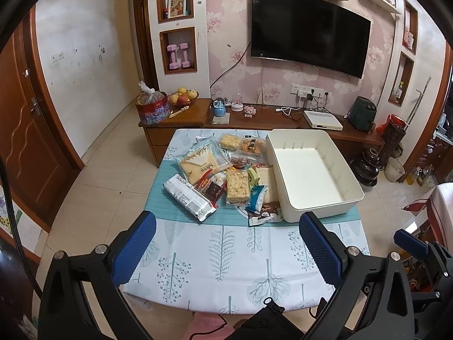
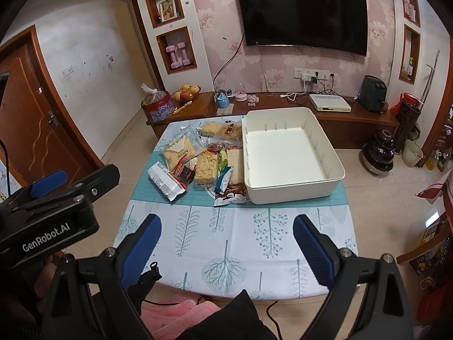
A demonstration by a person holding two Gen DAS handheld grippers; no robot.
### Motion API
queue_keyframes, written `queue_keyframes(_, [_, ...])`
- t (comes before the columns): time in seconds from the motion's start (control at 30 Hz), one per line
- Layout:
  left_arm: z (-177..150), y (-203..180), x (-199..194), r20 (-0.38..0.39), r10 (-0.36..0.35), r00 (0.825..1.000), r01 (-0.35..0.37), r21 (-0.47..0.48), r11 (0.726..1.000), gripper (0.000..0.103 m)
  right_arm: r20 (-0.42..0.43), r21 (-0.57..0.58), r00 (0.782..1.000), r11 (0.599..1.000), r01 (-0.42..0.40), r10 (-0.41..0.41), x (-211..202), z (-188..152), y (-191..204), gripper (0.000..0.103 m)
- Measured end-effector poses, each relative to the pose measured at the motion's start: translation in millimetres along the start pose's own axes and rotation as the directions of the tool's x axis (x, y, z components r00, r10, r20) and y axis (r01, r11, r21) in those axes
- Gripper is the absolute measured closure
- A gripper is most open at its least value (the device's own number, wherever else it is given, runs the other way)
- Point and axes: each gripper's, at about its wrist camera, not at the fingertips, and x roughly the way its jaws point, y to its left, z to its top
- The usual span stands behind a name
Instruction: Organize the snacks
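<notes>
Heap of mixed plastic-wrapped snack packets [image 1: 223,175] lies on the teal placemat strip across the far half of the surface [image 1: 226,255], which is covered in a white leaf-print cloth. Empty cream rectangular plastic bin [image 1: 314,170] sits to the right of the heap; the nearest packets touch or slip just under its left wall. Heap members identifiable: white-and-black printed flat pack [image 1: 189,197] at the near left, long axis running near-right to far-left; clear bag of pale yellow puffed sticks [image 1: 237,187] at centre; small blue sachet [image 1: 256,197] and brown-and-white wrapper [image 1: 264,212] closest to the bin's near corner. Left claw [image 1: 226,246] hovers above bare cloth, pads well apart, holding nothing; the heap lies straight ahead of it. Right claw [image 2: 226,248] is likewise spread wide and empty, with the bin [image 2: 291,153] ahead and slightly right, the heap [image 2: 203,158] ahead-left. Judgement: no packet is binned yet; left claw is the nearer to the heap, the right the better placed for the bin.
</notes>
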Motion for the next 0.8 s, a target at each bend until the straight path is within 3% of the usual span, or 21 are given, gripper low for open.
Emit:
queue_keyframes(0.27, [-2, -2, 3, -0.005, -0.004, 1.0, 0.004, 0.002, 1.0, 0.002, -0.002, 0.005, 1.0, 1.0, 0.005, -0.005, 6, 5, -1, 0.008])
queue_keyframes(0.43, [-1, 1, 13, -0.024, -0.022, 0.999, 0.022, 0.01, 1.0, 0.002, -0.012, 0.015, 1.0, 1.0, 0.016, -0.016, 44, 21, -1, 0.008])
queue_keyframes(0.8, [35, 46, 60, -0.166, -0.056, 0.985, 0.057, 0.005, 0.998, 0.002, -0.076, 0.081, 0.996, 0.995, 0.062, -0.055, 65, 37, 27, 0.008])
